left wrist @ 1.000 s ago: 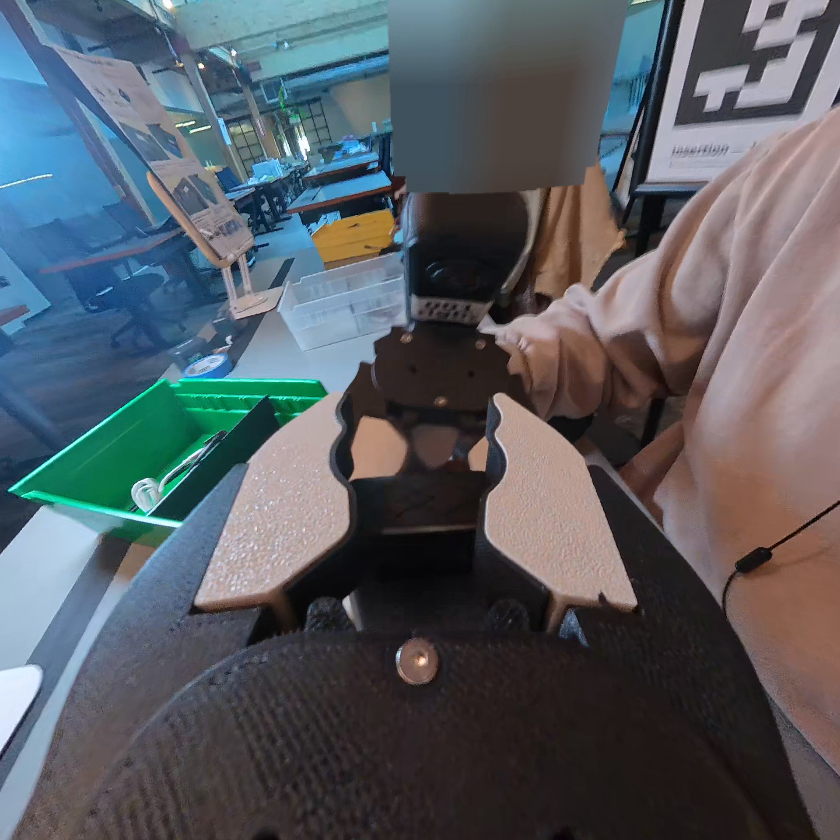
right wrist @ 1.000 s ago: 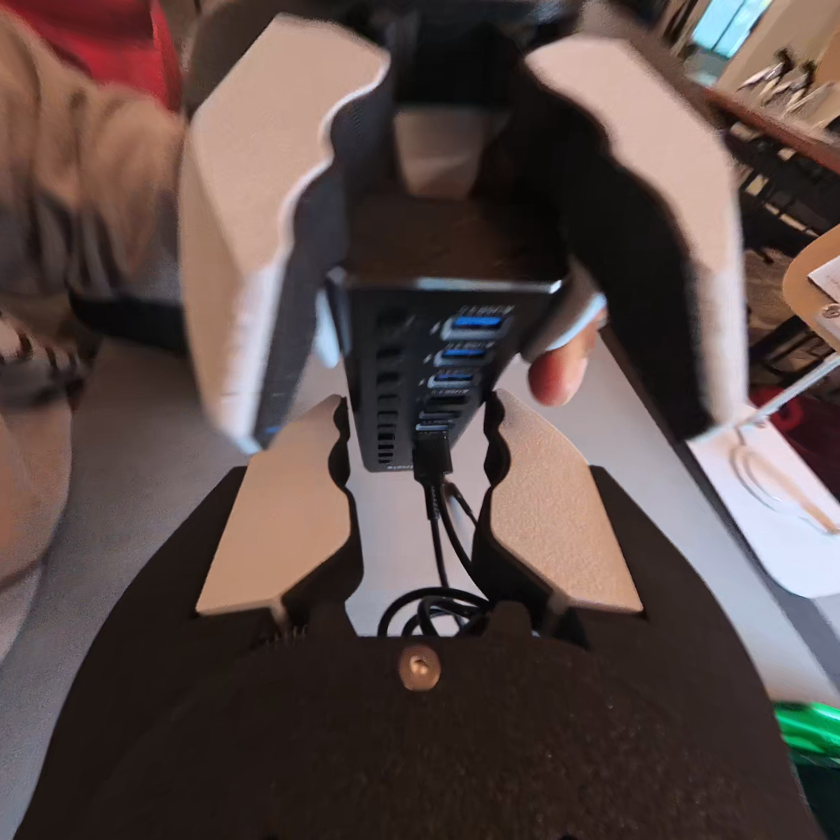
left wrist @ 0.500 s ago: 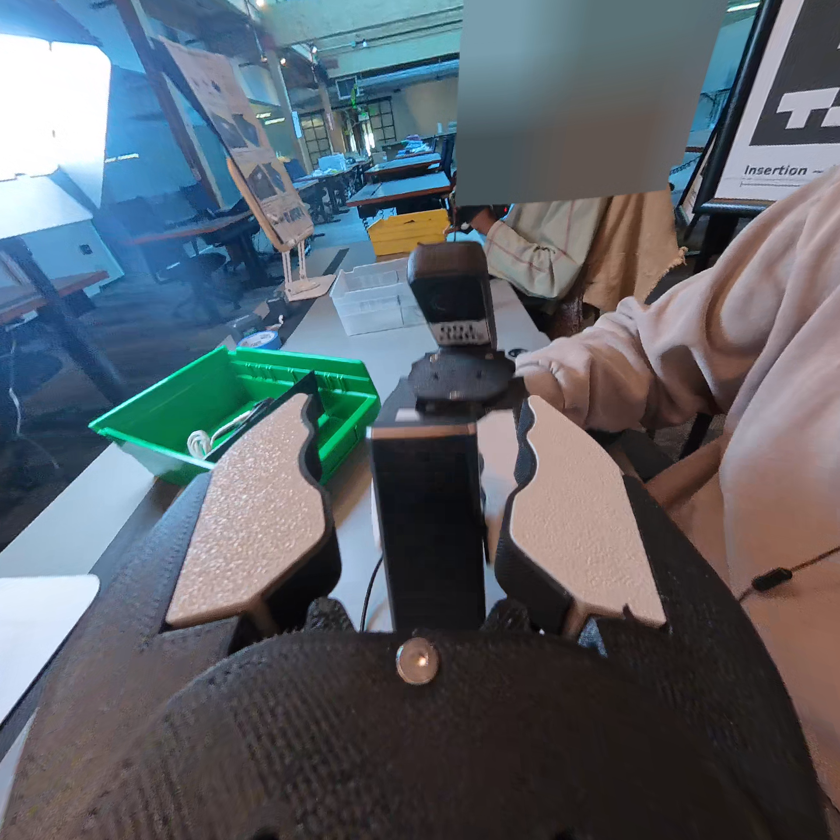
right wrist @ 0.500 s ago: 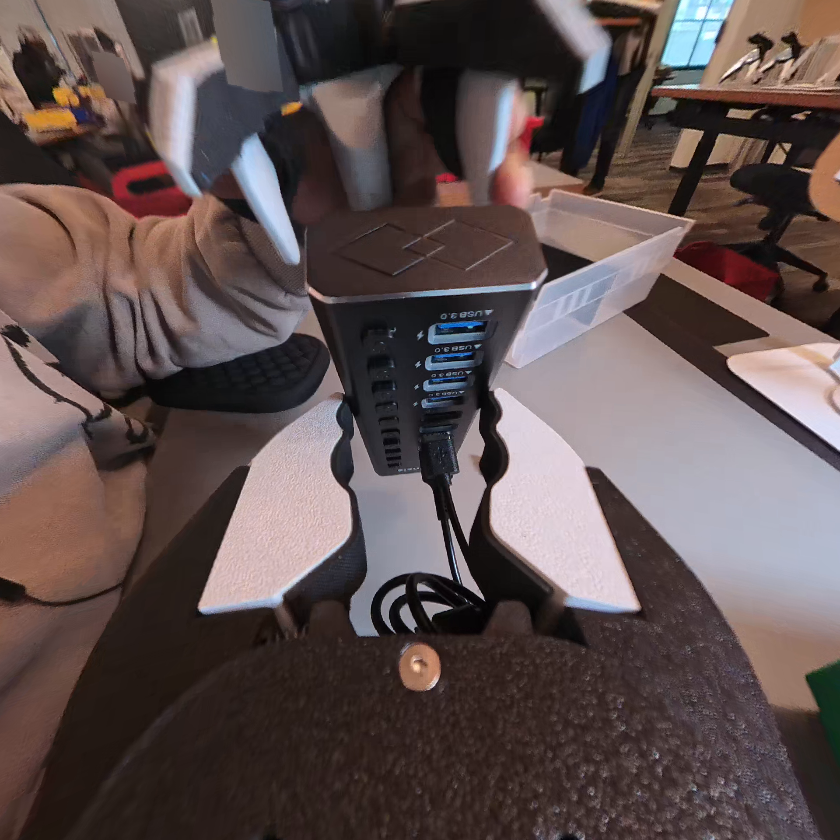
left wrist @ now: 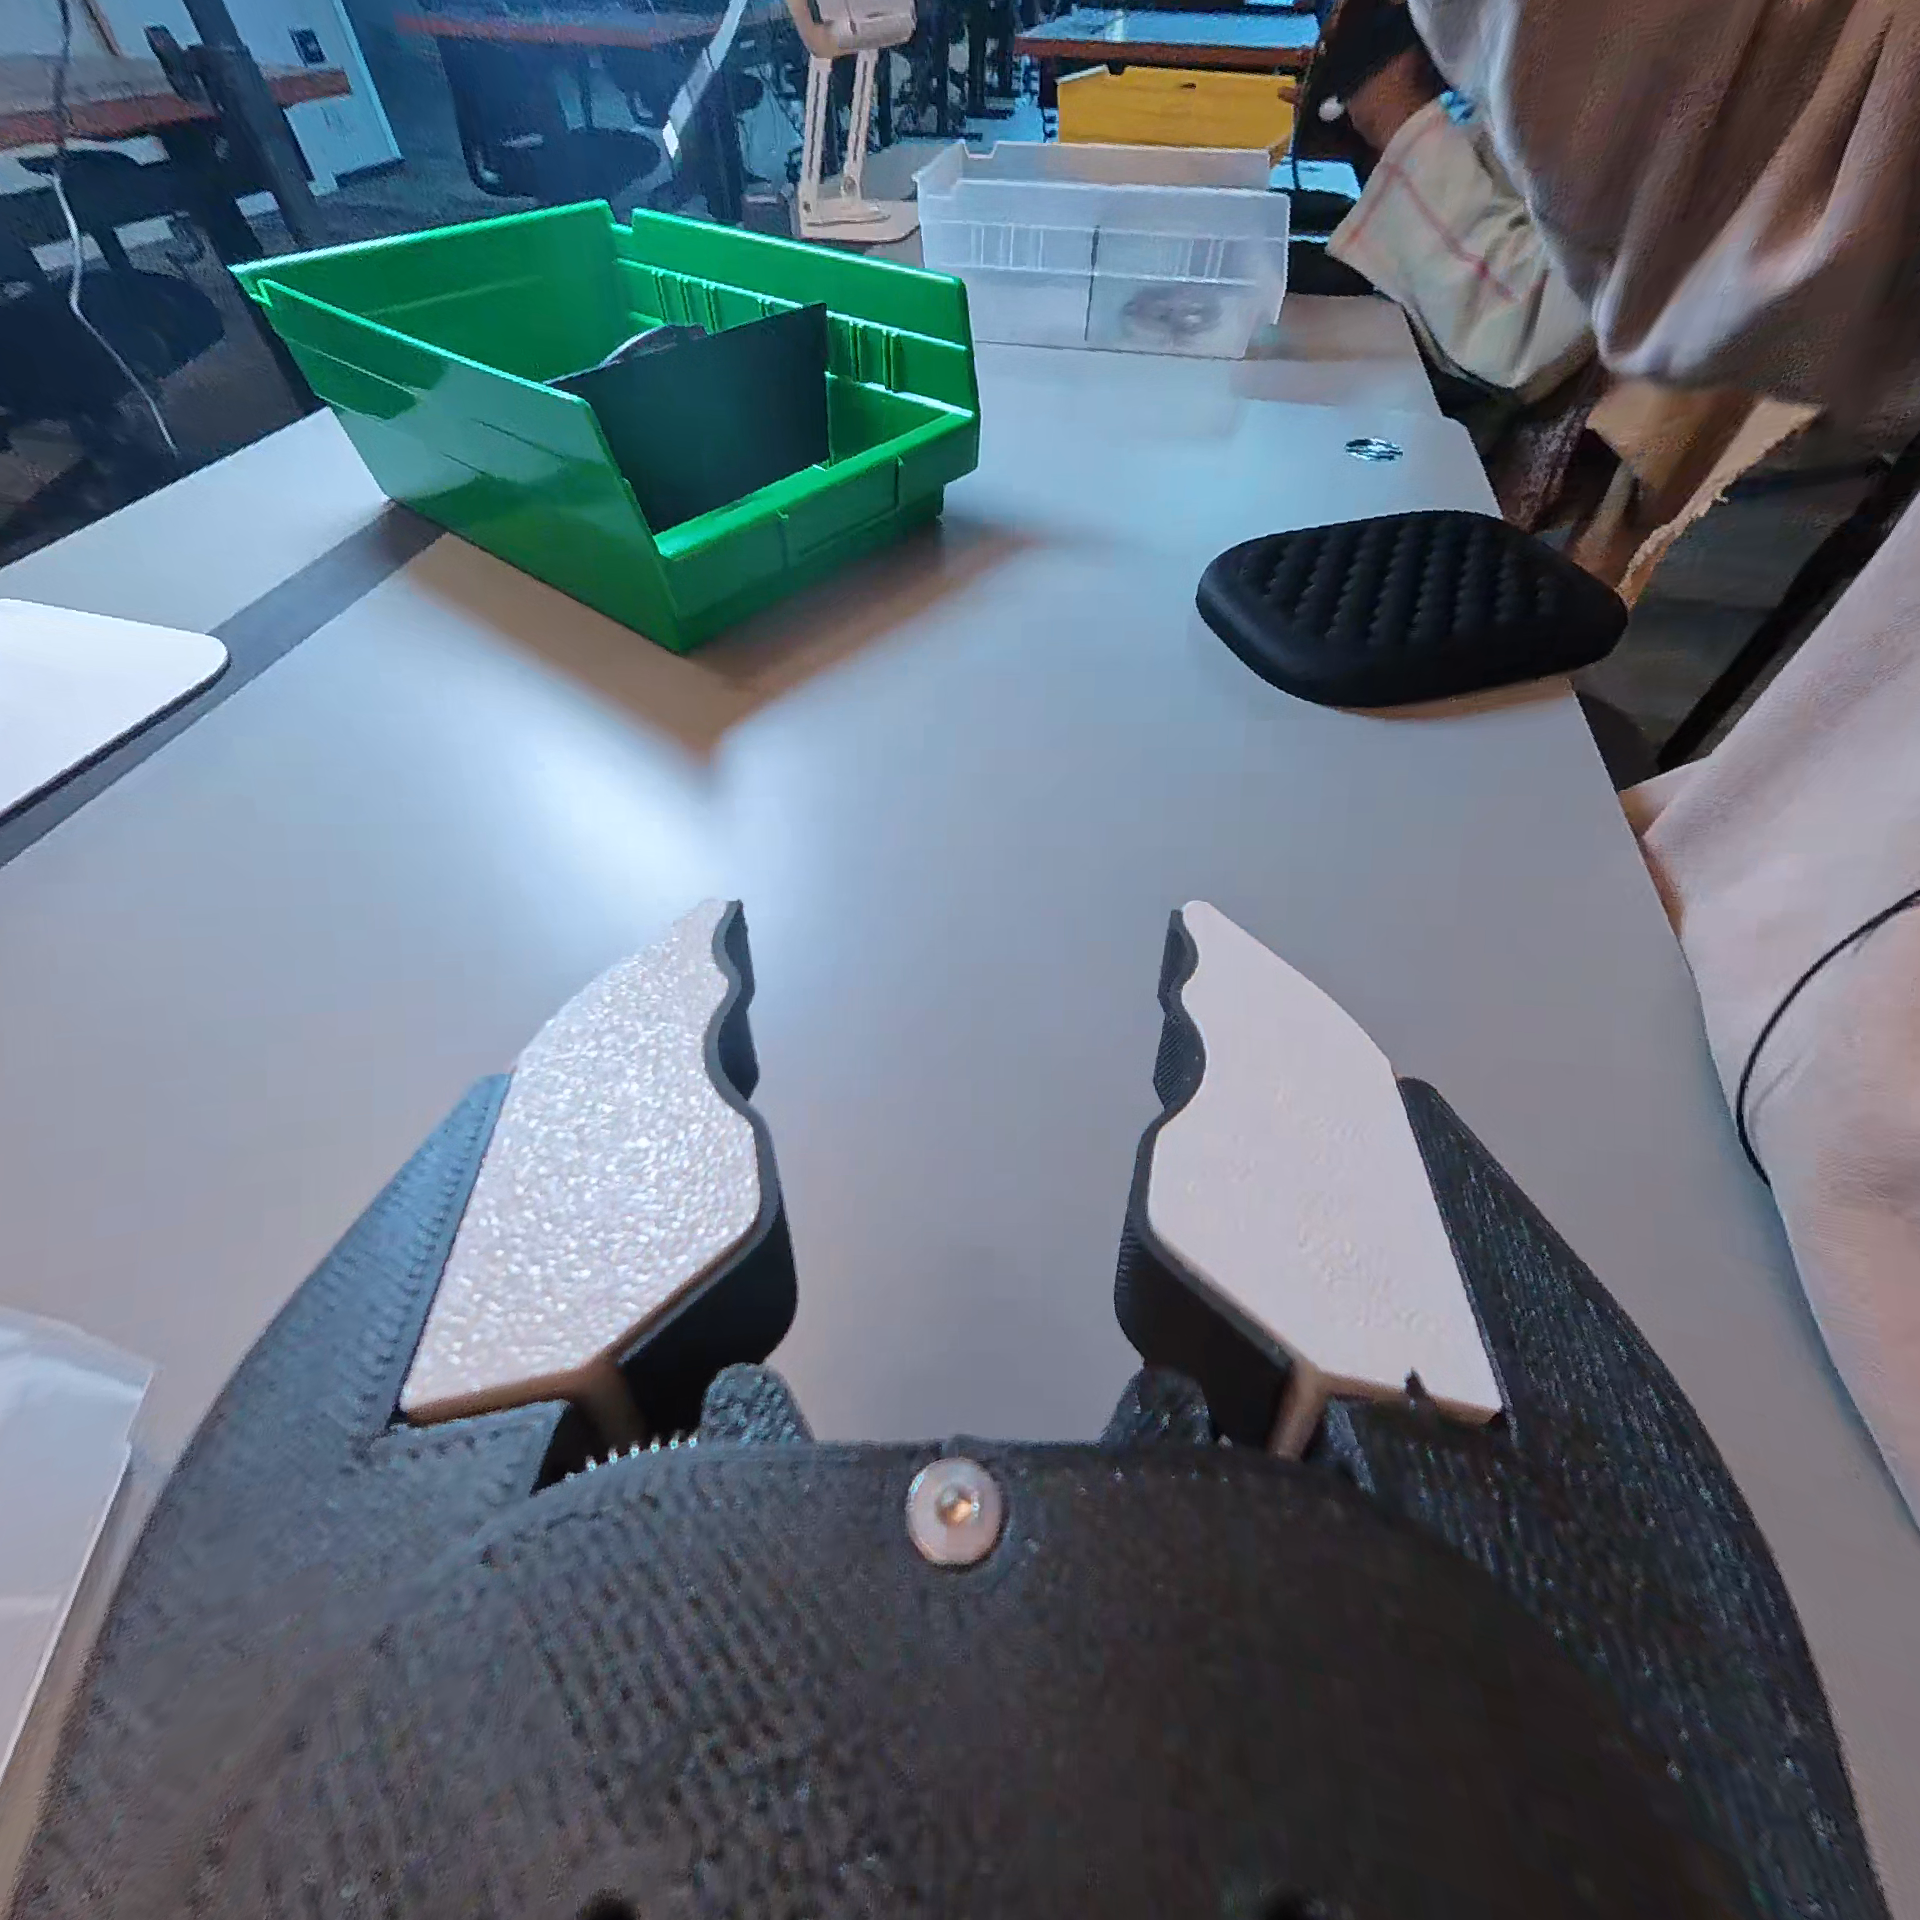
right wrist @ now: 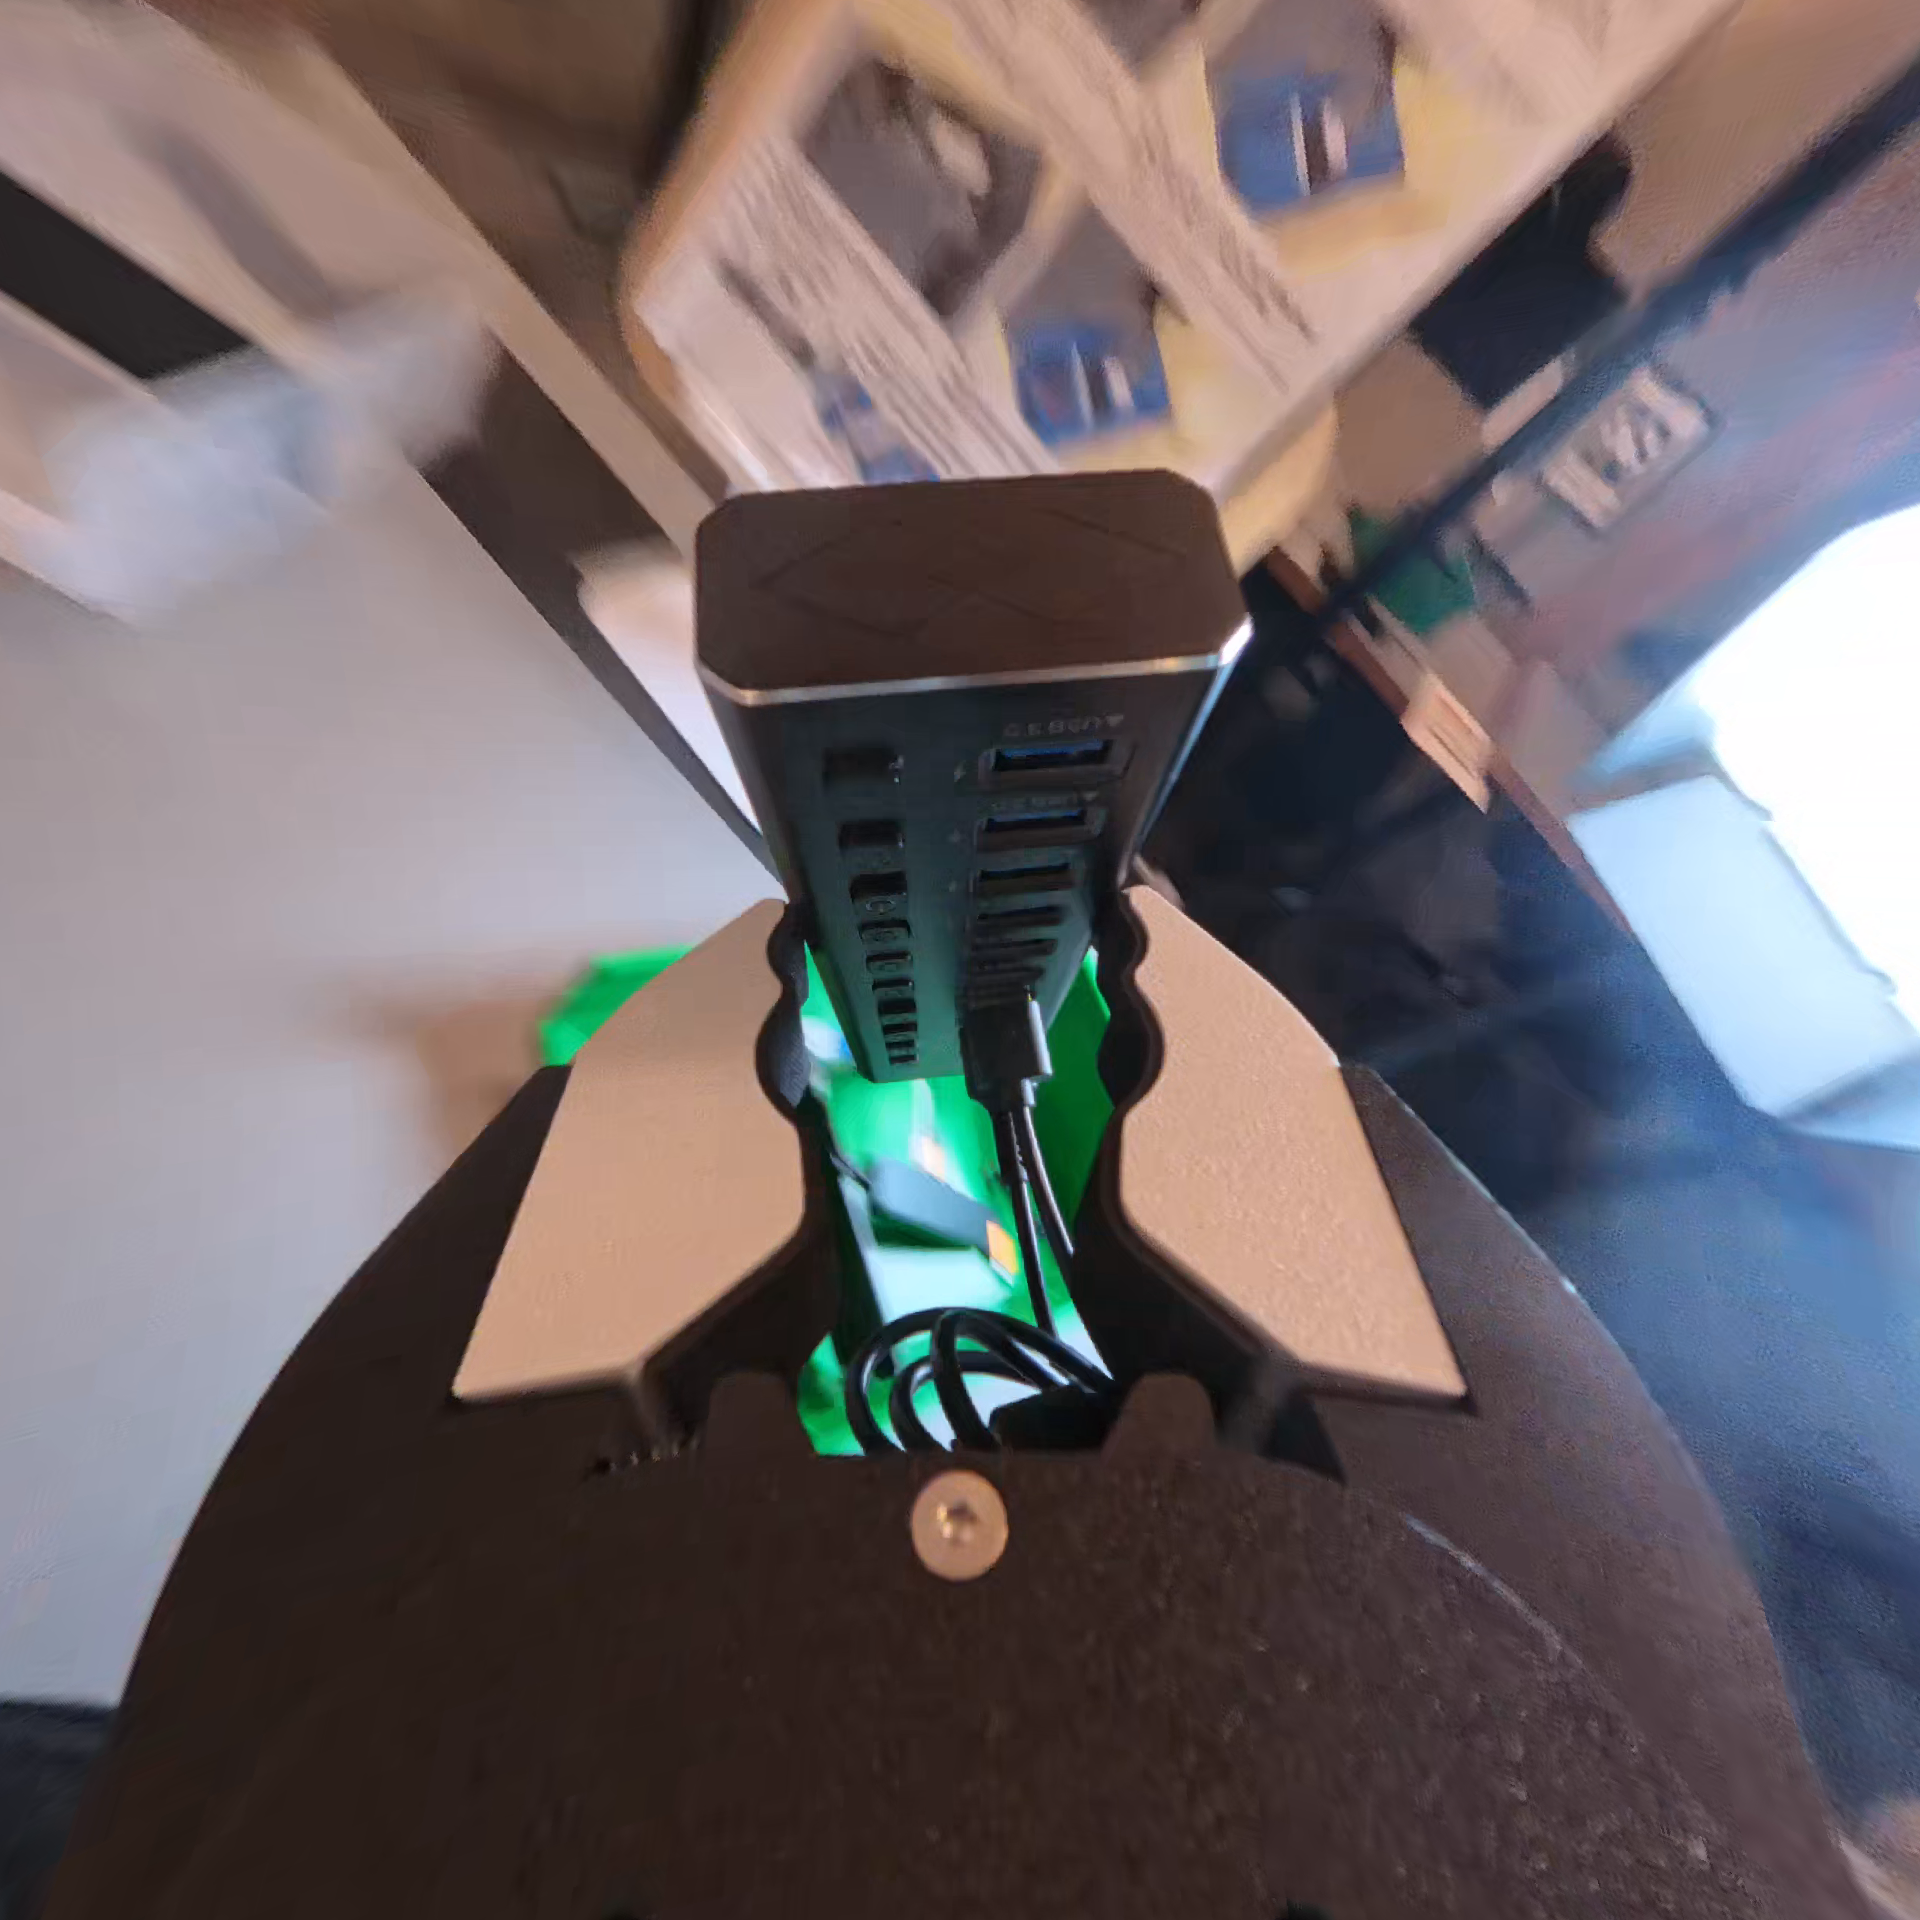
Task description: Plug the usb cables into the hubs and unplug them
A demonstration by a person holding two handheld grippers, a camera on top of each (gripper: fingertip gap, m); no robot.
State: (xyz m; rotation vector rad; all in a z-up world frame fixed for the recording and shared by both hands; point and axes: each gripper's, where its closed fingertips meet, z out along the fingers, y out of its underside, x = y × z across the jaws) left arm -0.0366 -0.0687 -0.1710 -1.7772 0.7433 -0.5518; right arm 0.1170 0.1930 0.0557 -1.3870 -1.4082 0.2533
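My right gripper (right wrist: 951, 914) is shut on a black USB hub (right wrist: 966, 748), a tall block with a column of ports on its face. A black USB cable (right wrist: 1023, 1164) is plugged into a low port and coils down between the fingers. The hub is held in the air above a green bin (right wrist: 862, 1164), and the background there is blurred by motion. My left gripper (left wrist: 956, 914) is open and empty, low over the grey table (left wrist: 935, 748). The hub does not show in the left wrist view.
In the left wrist view a green bin (left wrist: 499, 436) with a black divider stands far left, a clear plastic tray (left wrist: 1101, 270) behind it, a black textured pad (left wrist: 1403, 603) at the right table edge. A person's beige sleeve (left wrist: 1808, 935) is at right. A white board (left wrist: 83, 686) lies left. One gripper's finger ends stand about 40 centimetres off the other's.
My left gripper let go of the hub, opened wide and moved away low over the table. My right gripper carried the hub with its cable off to above the green bin.
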